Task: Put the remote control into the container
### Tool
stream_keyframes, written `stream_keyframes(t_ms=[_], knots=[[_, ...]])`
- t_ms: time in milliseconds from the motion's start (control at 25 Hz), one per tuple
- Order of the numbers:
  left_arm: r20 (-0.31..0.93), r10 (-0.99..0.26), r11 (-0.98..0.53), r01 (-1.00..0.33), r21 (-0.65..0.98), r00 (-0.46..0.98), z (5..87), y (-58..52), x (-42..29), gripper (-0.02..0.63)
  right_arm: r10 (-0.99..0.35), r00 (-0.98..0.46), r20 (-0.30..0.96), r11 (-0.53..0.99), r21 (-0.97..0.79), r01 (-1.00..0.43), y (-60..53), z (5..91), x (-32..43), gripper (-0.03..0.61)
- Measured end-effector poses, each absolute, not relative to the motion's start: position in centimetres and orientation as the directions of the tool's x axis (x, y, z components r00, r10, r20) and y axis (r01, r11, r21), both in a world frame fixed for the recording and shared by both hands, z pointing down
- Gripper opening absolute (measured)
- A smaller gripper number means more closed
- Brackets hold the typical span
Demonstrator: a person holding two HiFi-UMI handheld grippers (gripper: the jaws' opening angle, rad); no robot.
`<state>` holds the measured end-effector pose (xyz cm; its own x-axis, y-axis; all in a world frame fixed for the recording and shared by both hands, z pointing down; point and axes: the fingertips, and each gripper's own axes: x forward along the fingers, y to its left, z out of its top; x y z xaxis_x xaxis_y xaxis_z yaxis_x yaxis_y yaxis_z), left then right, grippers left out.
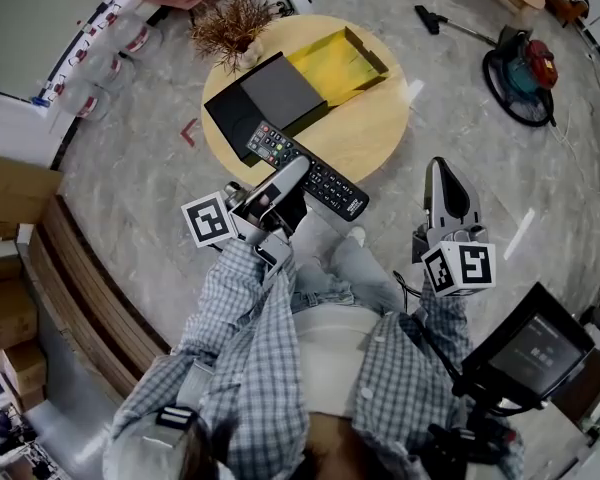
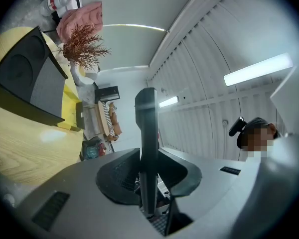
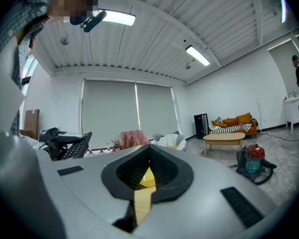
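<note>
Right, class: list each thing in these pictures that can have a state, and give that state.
left tongs: shut on the remote control.
right tongs: shut, nothing between them.
remote control: gripped by the left tongs, not yet in the container.
container: open at the top, looks empty, standing on the round table.

The head camera looked steeply down on the round table (image 1: 370, 133) from above the person. The left gripper (image 1: 288, 176) camera sat close beside that table, rolled sideways. The right gripper (image 1: 440, 173) camera faced level across the room. All three caught the dried plant (image 1: 230, 23).
</note>
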<state>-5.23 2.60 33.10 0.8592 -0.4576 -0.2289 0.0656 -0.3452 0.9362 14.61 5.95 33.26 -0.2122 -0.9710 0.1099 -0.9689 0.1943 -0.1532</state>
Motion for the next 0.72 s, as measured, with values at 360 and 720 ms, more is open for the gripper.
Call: stream_keyframes(t_ms=[360, 720], knots=[[-0.214, -0.503, -0.347, 0.031, 0.937, 0.838, 33.1, 0.4, -1.2, 0.104, -0.957, -0.269, 0.108, 0.250, -0.162, -0.955, 2.6, 33.5, 18.8, 0.006], [-0.218, -0.516, -0.360, 0.021, 0.933, 0.828, 33.8, 0.3, -1.6, 0.104, -0.937, -0.324, 0.132, 0.318, -0.059, -0.946, 2.1, 34.3, 17.9, 0.006]])
